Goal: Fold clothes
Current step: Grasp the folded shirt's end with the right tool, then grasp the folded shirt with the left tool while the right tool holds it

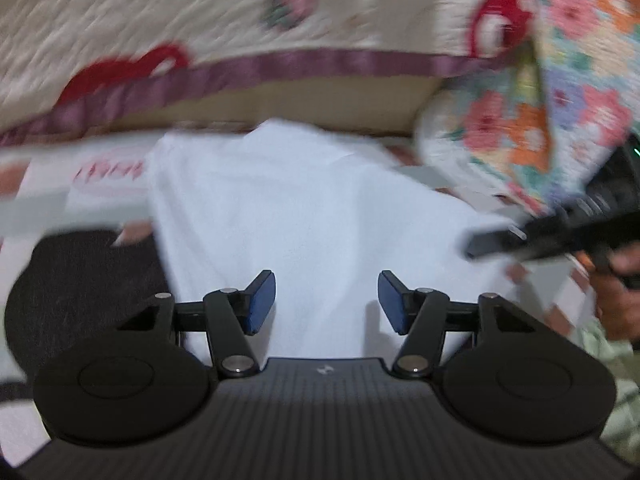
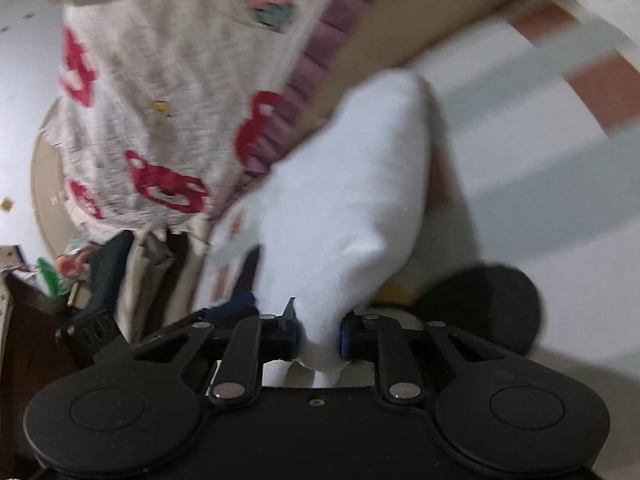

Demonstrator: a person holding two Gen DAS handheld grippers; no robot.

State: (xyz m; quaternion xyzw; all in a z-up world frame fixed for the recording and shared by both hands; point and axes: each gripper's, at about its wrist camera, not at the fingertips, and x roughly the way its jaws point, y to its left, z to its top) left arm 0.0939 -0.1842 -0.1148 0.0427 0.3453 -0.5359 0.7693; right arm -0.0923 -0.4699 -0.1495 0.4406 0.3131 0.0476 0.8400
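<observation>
1. Left wrist view: left gripper [image 1: 327, 300] fingers spread, blue pads [image 1: 262, 302] apart, nothing pinched between them.
2. White garment [image 1: 288, 208] lies ahead of and beneath those fingers, spread over a striped bedsheet [image 1: 80, 204]. Pads look clear of the cloth; blur makes contact hard to judge.
3. Dark round cushion [image 1: 80, 276] at near left, partly under the garment's edge.
4. Far side: cream quilt [image 1: 168, 24] with red prints and a purple trim, hanging over the bed's far edge. Floral fabric [image 1: 560, 92] at far right.
5. Right gripper [image 1: 496, 240] enters from the right edge, a hand [image 1: 616, 296] on its handle; its fingers' state cannot be told here.
6. Right wrist view: right gripper [image 2: 319, 340] fingers pinching a bunched fold of the white garment [image 2: 352, 200], pads pressing on either side.
7. Garment rises from the pinch and stretches away toward the far centre, lifted off the striped bedsheet [image 2: 540, 152].
8. Cream quilt [image 2: 160, 100] far left; dark round cushion [image 2: 488, 304] near right.
</observation>
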